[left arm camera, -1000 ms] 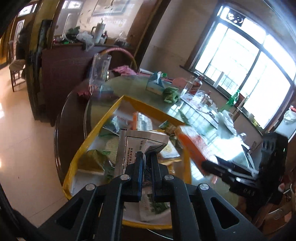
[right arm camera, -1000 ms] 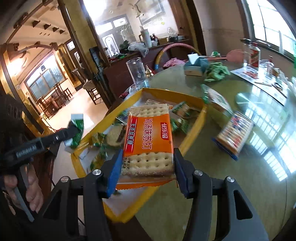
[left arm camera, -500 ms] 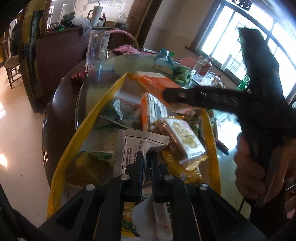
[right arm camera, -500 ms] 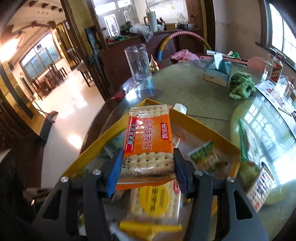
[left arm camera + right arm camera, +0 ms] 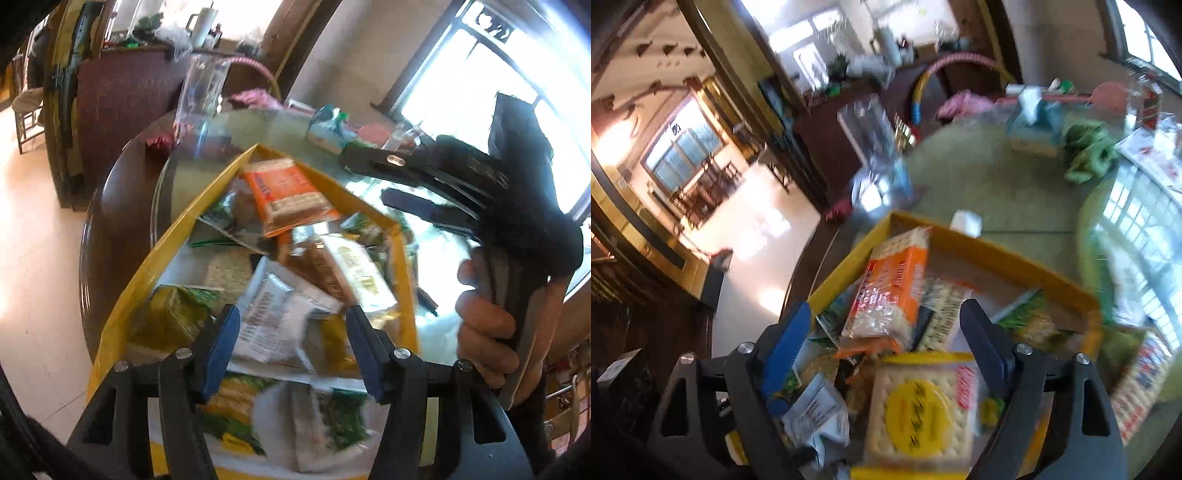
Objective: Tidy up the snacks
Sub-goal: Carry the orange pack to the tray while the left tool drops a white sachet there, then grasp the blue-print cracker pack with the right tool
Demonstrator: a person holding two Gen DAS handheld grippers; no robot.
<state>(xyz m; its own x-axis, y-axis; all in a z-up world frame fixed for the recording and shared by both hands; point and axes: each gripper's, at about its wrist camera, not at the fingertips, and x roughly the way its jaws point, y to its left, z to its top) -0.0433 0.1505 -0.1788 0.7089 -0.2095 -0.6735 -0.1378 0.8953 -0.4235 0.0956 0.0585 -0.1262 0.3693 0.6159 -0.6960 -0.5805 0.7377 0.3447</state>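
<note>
A yellow tray (image 5: pixel 218 181) full of snack packets sits on the round glass-topped table (image 5: pixel 122 221). My left gripper (image 5: pixel 291 350) is open above the tray's near end, and a silver-white packet (image 5: pixel 273 325) lies loose between its fingers. My right gripper (image 5: pixel 882 347) is open over the tray. An orange cracker pack (image 5: pixel 890 291) lies in the tray's far corner, beyond its fingertips. A yellow-labelled cracker pack (image 5: pixel 919 410) lies under the right gripper. The orange pack (image 5: pixel 288 195) and the right gripper's black body (image 5: pixel 480 184) also show in the left wrist view.
A tall clear glass pitcher (image 5: pixel 201 88) stands beyond the tray's far corner. A tissue box (image 5: pixel 1034 125) and a green cloth (image 5: pixel 1086 155) lie farther back on the table. A blue-edged cracker pack (image 5: pixel 1141 384) lies on the glass right of the tray. A dark sideboard (image 5: pixel 122 92) stands behind.
Both grippers opened. The right let go of the orange cracker pack, which now lies in the tray's far corner. The left let go of the silver-white packet into the tray.
</note>
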